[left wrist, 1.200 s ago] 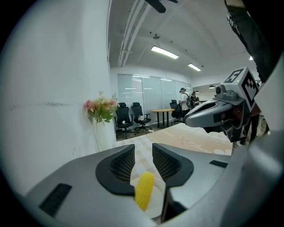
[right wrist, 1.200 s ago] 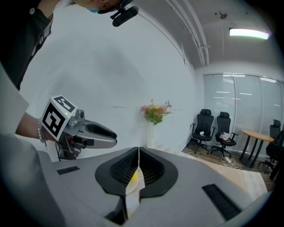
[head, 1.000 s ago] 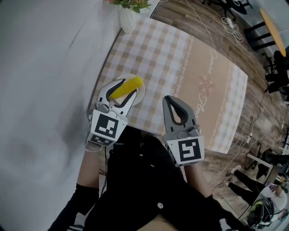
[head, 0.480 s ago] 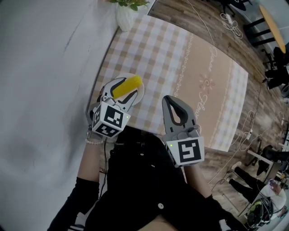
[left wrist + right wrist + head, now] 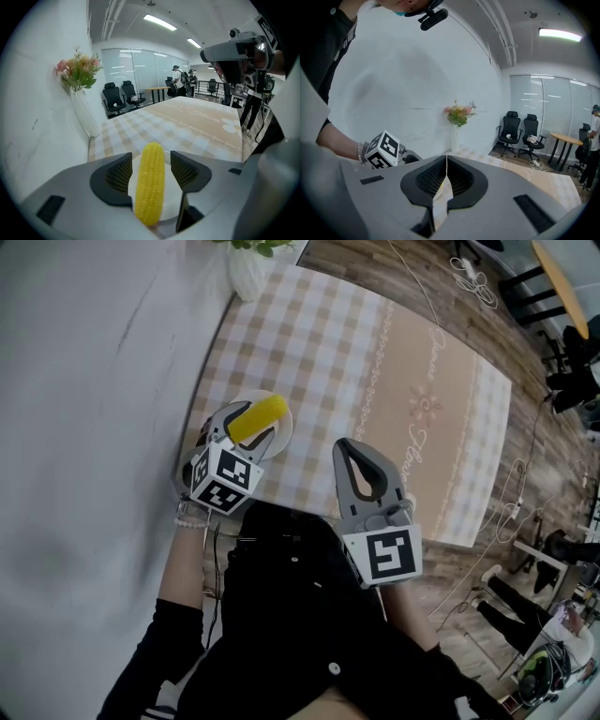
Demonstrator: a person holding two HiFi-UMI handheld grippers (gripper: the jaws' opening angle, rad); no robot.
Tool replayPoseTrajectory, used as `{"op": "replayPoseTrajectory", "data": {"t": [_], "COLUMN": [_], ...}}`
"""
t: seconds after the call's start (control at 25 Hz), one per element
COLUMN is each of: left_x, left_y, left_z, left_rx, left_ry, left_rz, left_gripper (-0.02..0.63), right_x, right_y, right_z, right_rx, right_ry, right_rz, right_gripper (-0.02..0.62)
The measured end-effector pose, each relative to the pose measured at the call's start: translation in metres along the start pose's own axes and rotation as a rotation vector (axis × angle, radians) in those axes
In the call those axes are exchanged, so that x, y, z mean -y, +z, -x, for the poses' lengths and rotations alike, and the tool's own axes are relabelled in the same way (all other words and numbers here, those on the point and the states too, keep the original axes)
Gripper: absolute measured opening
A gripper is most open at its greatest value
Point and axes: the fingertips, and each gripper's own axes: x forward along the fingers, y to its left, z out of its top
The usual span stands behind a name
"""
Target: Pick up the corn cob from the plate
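Right now my left gripper (image 5: 255, 420) (image 5: 151, 164) is pitched steeply down over the plate (image 5: 283, 430) (image 5: 171, 199), marker cube towards me, with the wrist bent behind it at the plate's near side. Its fingers have just been opening and stand wide apart. The corn cob (image 5: 260, 414) (image 5: 150, 185) lies between them, and I see a clear gap between it and the pad on one side. On the other side it comes very close to the pad, but nothing is pressing on it, so I have no grip.

The cob rests flat on the plate. Its long axis runs along the line of the fingers, straight away from the left gripper. Its near end sits deep between the fingers at the plate's near rim, and its far end points out past the fingertips towards the plate's far rim.

My right gripper (image 5: 367, 460) (image 5: 446, 169) is off the plate, just beside it on the side towards the middle of the checked surface (image 5: 394, 371). It hangs above the surface's near edge and points away from me, tilted slightly down. Its fingers are pressed together with nothing between them.
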Motion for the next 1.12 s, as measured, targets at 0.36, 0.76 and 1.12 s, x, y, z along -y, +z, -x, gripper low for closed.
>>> {"op": "replayPoseTrajectory", "data": {"t": [0.36, 0.76, 1.12], "left_x": [-0.004, -0.002, -0.002], "left_y": [-0.023, -0.038, -0.048], "left_z": [-0.021, -0.038, -0.045], "left_rx": [-0.051, -0.094, -0.098], "left_ry": [-0.022, -0.062, -0.044], "left_rz": [0.064, 0.104, 0.123], "left_gripper": [0.256, 0.264, 0.264], "right_x": [0.001, 0.003, 0.008], "right_y": [-0.004, -0.006, -0.008], "right_z": [0.003, 0.005, 0.009], "right_rx": [-0.014, -0.024, -0.029], "right_ry": [-0.016, -0.023, -0.046], "right_rz": [-0.002, -0.001, -0.008], "right_gripper": [0.043, 0.043, 0.043]}}
